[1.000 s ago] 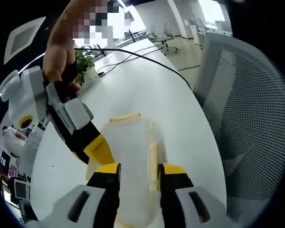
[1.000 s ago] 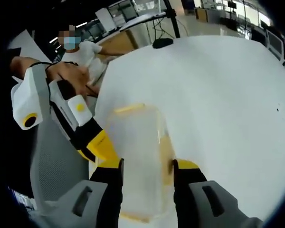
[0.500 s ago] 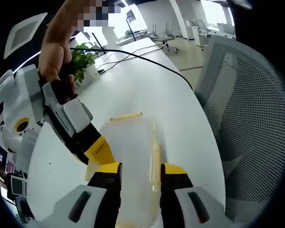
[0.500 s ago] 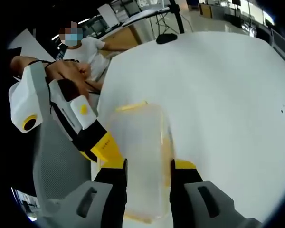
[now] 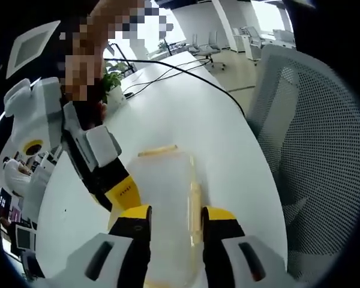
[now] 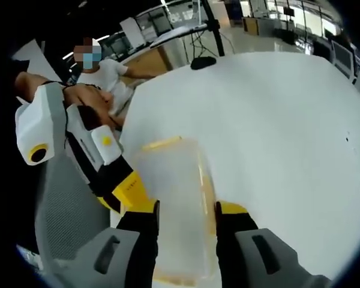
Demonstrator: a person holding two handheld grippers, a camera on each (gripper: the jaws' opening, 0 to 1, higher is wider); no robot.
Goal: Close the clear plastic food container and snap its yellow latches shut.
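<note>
A clear plastic food container (image 5: 165, 186) lies lid-on on the white table (image 5: 186, 108). A yellow latch (image 5: 158, 149) runs along its far end and another (image 5: 195, 204) along its right side. My left gripper (image 5: 177, 219) is open, its jaws apart over the container's near end. The right gripper (image 5: 123, 191) comes in from the left, its yellow tip at the container's left edge. In the right gripper view the container (image 6: 171, 180) shows between the jaws of my open right gripper (image 6: 186, 216). The left gripper (image 6: 129, 191) touches its left edge there.
A grey mesh chair (image 5: 312, 150) stands close at the table's right edge. A black cable (image 5: 186, 75) crosses the far table, near a potted plant (image 5: 111, 78). In the right gripper view a person in a white shirt (image 6: 108, 72) sits behind, and a black object (image 6: 202, 60) lies far off.
Both views have shifted slightly with the hands. The grippers stay at the same spots on the container, and the container has not moved on the table.
</note>
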